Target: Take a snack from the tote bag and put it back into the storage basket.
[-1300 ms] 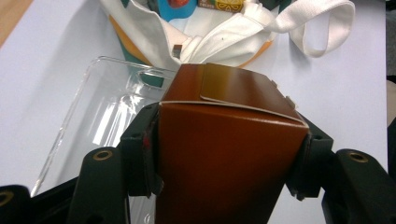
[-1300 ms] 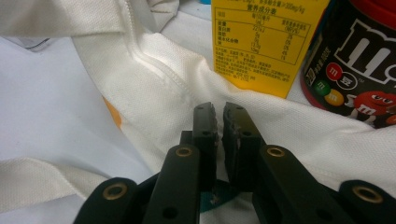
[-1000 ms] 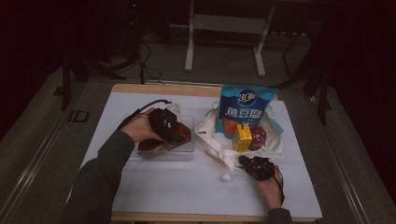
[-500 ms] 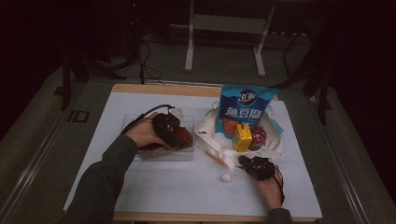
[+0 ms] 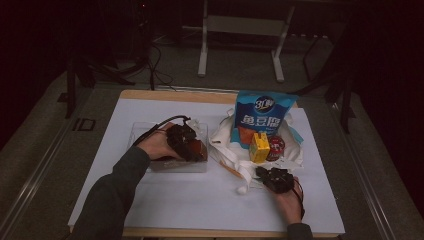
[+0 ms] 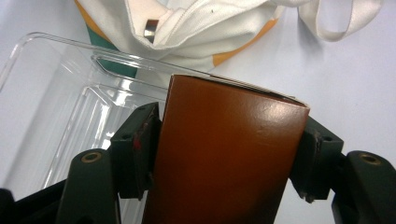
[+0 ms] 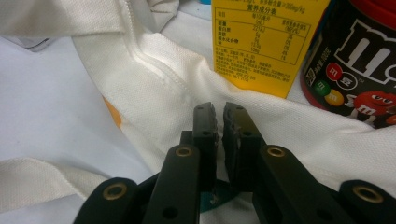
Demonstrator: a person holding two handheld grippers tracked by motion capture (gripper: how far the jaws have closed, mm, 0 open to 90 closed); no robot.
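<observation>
left gripper (image 5: 192, 147) sits over the clear plastic tray (image 5: 145, 132) on the left part of the white-covered table (image 5: 190, 200). in the left gripper view a brown box (image 6: 224, 154) stands between the two jaws, one pad at each of its sides; the jaws have just been opening, and the left pad looks barely off the box face – whether the right pad is in contact cannot be told. the box's far end reaches over the tray's rim, toward the white cloth bag (image 6: 201, 28).

right gripper (image 5: 267, 176) rests low on the cloth bag (image 7: 187, 93), jaws drawn nearly together with a thin slit between the tips – nothing seen pinched. just beyond stand a yellow carton (image 7: 261, 42) and a dark candy tub (image 7: 355, 70), side by side; a blue snack bag (image 5: 262, 112) stands upright behind them.
</observation>
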